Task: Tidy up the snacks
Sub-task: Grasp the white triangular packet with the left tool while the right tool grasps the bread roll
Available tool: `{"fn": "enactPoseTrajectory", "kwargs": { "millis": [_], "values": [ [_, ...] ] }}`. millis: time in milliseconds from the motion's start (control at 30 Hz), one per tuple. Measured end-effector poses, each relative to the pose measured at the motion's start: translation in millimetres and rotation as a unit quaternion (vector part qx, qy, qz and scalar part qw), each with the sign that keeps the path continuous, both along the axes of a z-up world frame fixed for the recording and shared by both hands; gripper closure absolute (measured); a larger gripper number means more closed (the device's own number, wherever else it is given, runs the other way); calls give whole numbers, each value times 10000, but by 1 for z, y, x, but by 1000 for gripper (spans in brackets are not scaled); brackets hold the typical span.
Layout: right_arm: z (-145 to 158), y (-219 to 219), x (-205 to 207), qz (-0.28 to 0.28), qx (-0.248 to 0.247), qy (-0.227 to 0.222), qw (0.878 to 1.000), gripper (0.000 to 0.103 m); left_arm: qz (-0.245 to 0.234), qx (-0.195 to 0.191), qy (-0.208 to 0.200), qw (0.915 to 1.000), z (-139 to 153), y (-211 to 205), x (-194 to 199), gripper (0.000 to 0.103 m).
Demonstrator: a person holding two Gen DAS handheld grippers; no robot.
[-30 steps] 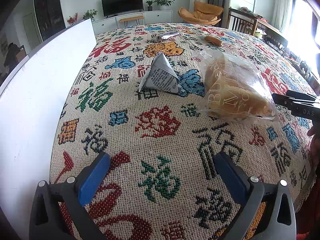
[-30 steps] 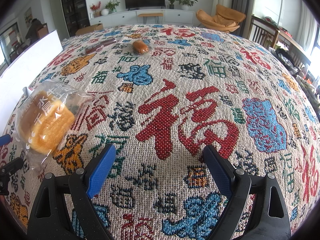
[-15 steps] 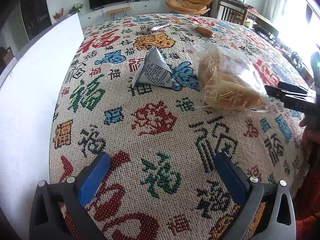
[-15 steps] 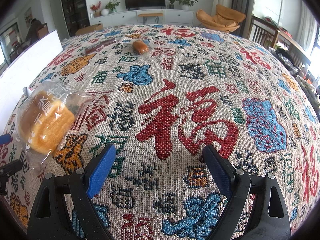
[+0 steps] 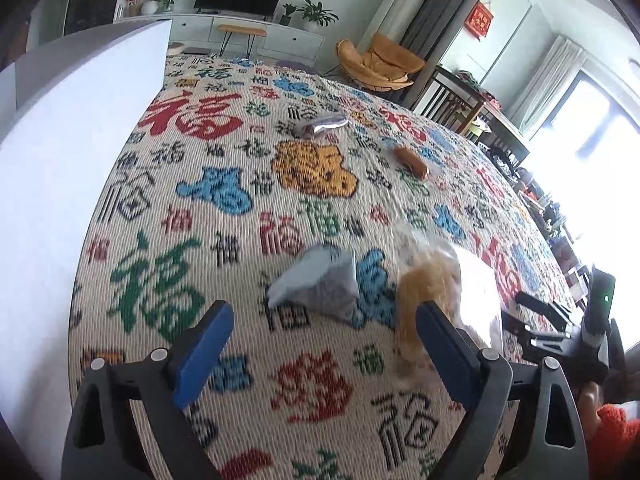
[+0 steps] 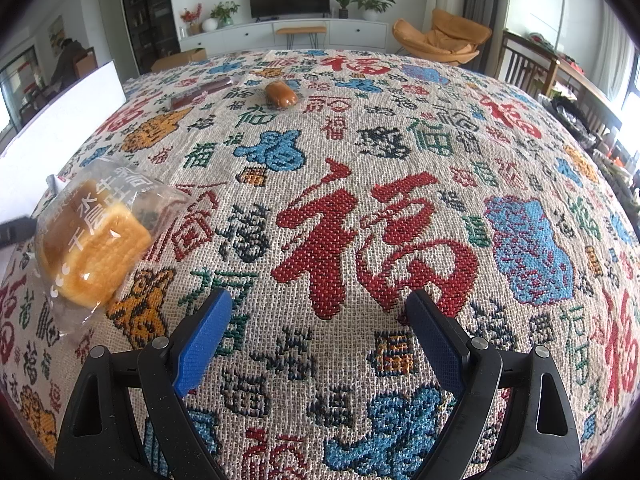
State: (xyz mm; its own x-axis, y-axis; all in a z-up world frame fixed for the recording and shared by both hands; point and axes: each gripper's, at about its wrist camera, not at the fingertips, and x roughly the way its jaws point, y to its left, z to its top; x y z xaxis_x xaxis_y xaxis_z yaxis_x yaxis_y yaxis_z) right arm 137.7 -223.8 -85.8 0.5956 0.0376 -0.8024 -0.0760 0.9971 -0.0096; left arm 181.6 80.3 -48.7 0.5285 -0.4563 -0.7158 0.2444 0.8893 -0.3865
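Left hand-held gripper (image 5: 322,326) is hovering over the worktop (image 5: 224,248), jaws spread wide with nothing between the pads; they have just been closing a little. The grey triangular packet (image 5: 320,286) is lying straight ahead of it, just past the fingertips and slightly right of centre. The bagged bread (image 5: 436,292) is sitting at its right finger, partly behind it; frame is blurred, so I cannot tell whether they are touching. Further ahead, a silver wrapper (image 5: 326,125) and a small brown bun (image 5: 411,161) are lying well apart from it. A white board (image 5: 68,168) is standing along its left.

Right hand-held gripper (image 6: 320,316) is also hanging over the worktop, jaws spread, gripping nothing, only patterned cloth between the pads. The bread is lying to its left, just beyond the left finger, not touching. The bun is sitting far ahead, slightly left, with a dark red packet (image 6: 200,94) beside it.
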Motion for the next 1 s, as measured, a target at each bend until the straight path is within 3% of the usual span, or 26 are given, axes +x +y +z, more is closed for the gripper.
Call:
{"fn": "enactPoseTrajectory", "kwargs": {
  "millis": [133, 233, 267, 367, 400, 467, 533, 600, 700, 733, 800, 867, 900, 967, 1000],
  "values": [
    [0, 0, -1, 1, -2, -1, 10000, 12, -219, 348, 104, 9991, -7, -12, 29, 12],
    [0, 0, -1, 0, -1, 0, 10000, 12, -373, 641, -119, 9972, -13, -24, 30, 35],
    [0, -1, -1, 1, 1, 3, 10000, 12, -434, 817, -193, 9955, -15, -28, 28, 58],
    [3, 0, 1, -15, 50, 140, 9999, 13, -396, 813, -325, 9954, -15, -25, 20, 64],
    [7, -1, 0, -112, 241, 276, 9993, 13, -331, 799, -346, 9956, -14, -21, 15, 65],
    [23, 0, -5, -357, 1316, 514, 9893, 12, -160, 776, -431, 9959, -11, -12, 1, 66],
    [36, 14, -5, -456, 2539, 788, 9629, 12, 38, 583, -493, 9971, -7, 0, -13, 66],
    [46, 41, 6, -449, 2970, 1077, 9477, 12, 233, 456, -571, 9971, -1, 10, -25, 66],
    [52, 96, 30, -527, 2181, 1204, 9670, 12, 407, 339, -700, 9961, 12, 19, -38, 66],
    [45, 117, 38, -568, 1696, 1275, 9756, 12, 428, 325, -757, 9957, 16, 19, -42, 66],
    [16, 150, 51, -450, 1013, 1651, 9800, 6, 433, 303, -859, 9949, 23, 19, -51, 66],
    [7, 175, 51, -167, 335, 1386, 9896, 7, 381, 140, -853, 9955, 31, 19, -61, 66],
    [7, 180, 49, -40, 199, 1314, 9911, 8, 372, 9, -823, 9959, 35, 19, -66, 66],
    [14, 173, 38, -27, 340, 1106, 9933, 25, 345, -430, -811, 9952, 50, 24, -77, 66],
    [19, 168, 33, 13, 461, 1092, 9930, 27, 358, -653, -832, 9938, 60, 27, -82, 66]
  ]
}}
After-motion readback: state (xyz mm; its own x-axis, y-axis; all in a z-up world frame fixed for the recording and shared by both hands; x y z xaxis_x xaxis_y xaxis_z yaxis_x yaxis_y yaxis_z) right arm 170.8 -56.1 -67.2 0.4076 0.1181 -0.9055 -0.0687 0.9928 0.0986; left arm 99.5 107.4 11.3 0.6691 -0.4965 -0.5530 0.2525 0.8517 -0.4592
